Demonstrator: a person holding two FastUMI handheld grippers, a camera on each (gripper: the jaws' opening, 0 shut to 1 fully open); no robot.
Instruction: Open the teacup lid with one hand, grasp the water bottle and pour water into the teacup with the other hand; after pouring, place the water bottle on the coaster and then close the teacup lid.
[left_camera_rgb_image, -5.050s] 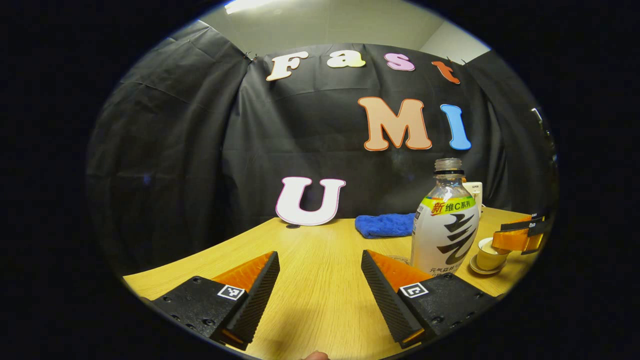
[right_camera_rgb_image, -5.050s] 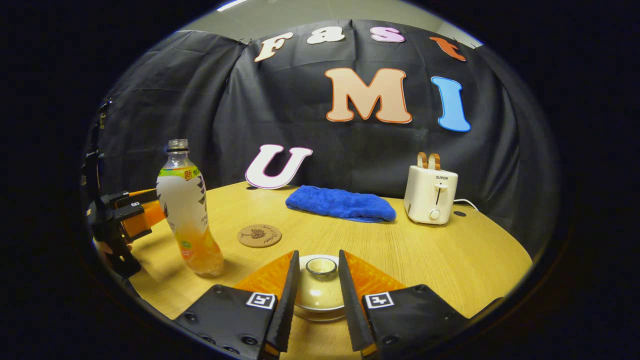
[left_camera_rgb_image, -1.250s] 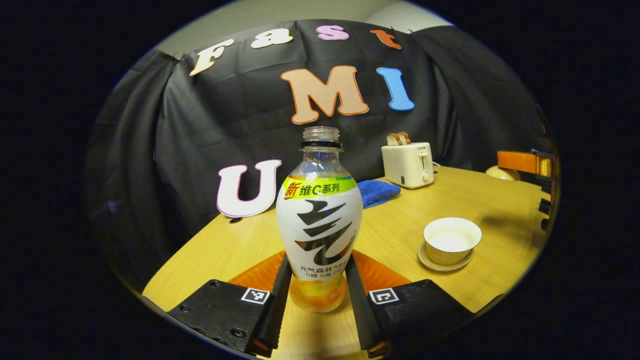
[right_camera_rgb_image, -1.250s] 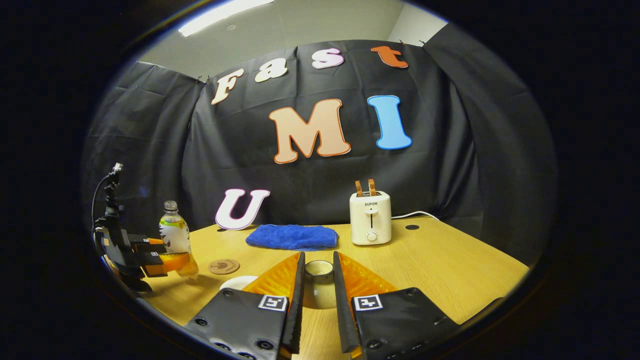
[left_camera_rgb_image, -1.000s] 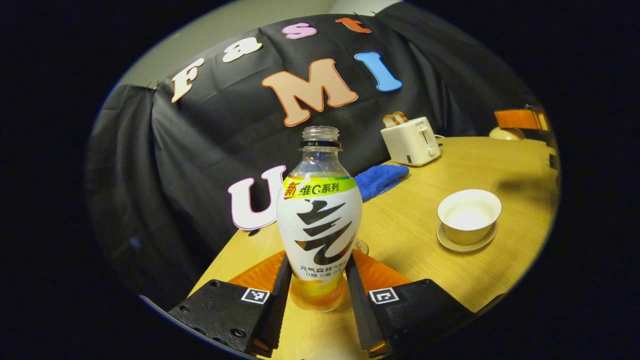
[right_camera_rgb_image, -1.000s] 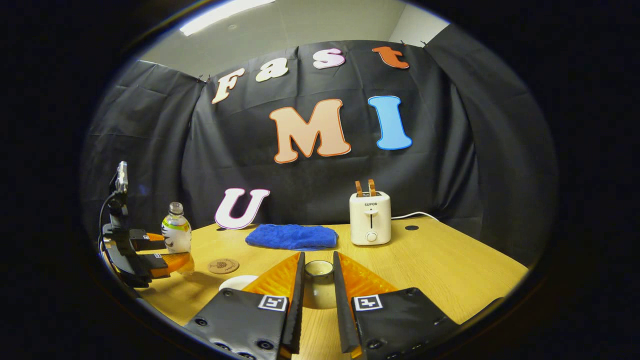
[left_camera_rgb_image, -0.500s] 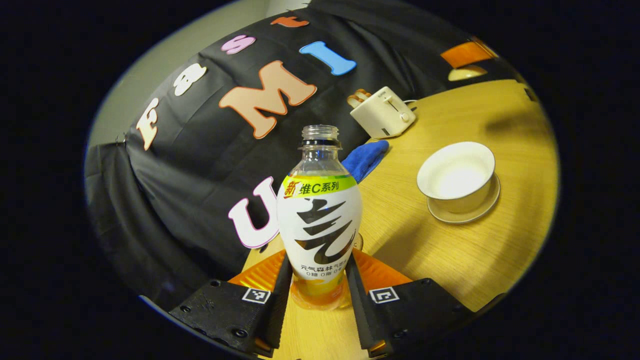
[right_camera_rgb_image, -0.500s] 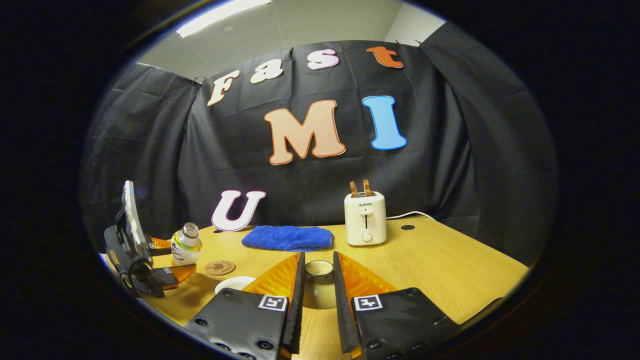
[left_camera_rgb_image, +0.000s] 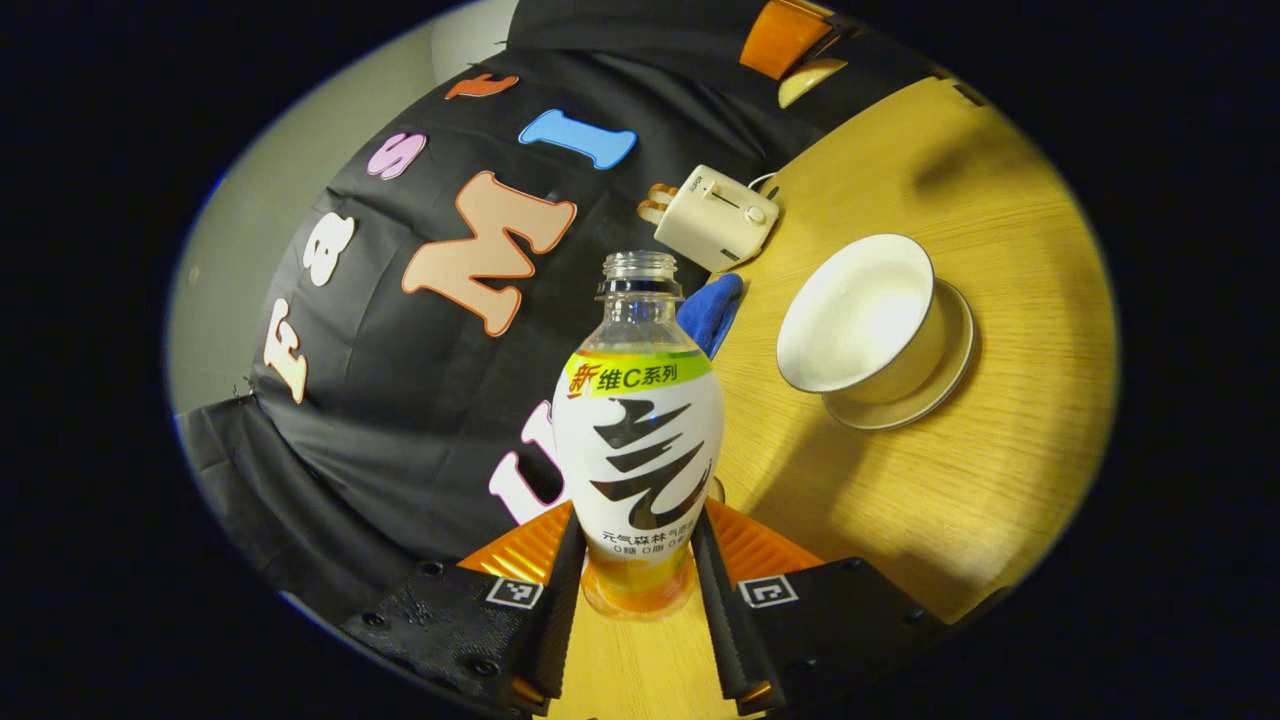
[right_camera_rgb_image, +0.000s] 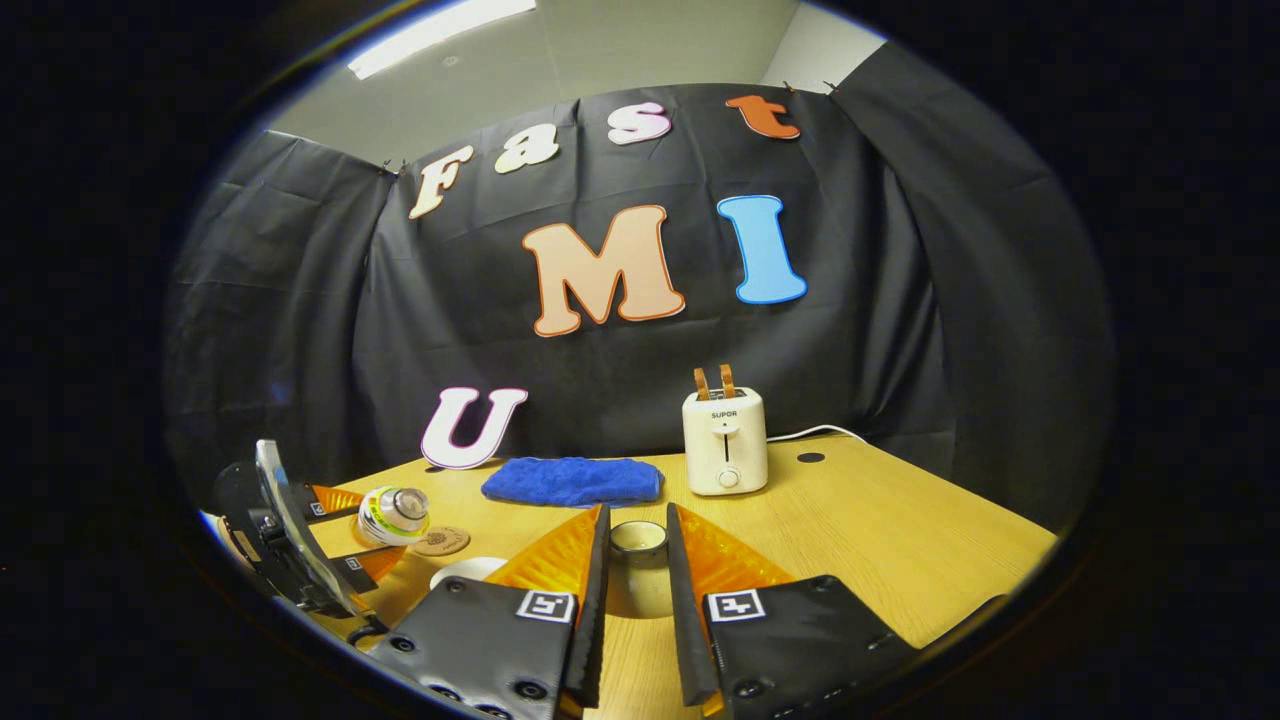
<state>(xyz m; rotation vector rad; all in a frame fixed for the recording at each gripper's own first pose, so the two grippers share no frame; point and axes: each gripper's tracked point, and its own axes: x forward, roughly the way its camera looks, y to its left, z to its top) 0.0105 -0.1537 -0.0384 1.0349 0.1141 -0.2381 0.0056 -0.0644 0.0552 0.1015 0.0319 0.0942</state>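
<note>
My left gripper (left_camera_rgb_image: 638, 525) is shut on the lower body of the uncapped water bottle (left_camera_rgb_image: 638, 430), which has orange liquid at its base. The bottle is tipped sideways, its mouth leaning toward the open white teacup (left_camera_rgb_image: 858, 312) on its saucer (left_camera_rgb_image: 945, 385). In the right gripper view the tipped bottle (right_camera_rgb_image: 392, 512) and left gripper (right_camera_rgb_image: 335, 530) hang at the far left above the teacup's rim (right_camera_rgb_image: 462, 570) and near the cork coaster (right_camera_rgb_image: 442, 541). My right gripper (right_camera_rgb_image: 637, 515) is shut on the knob of the cream lid (right_camera_rgb_image: 638, 585), held off the table.
A white toaster (right_camera_rgb_image: 725, 440) with two slices of toast stands at the back of the wooden table (right_camera_rgb_image: 900, 540), its cord running right. A folded blue cloth (right_camera_rgb_image: 572, 480) lies left of it.
The left gripper has rolled further and swung nearer the teacup, tipping the bottle from upright to sideways. The right gripper keeps the lid almost still.
</note>
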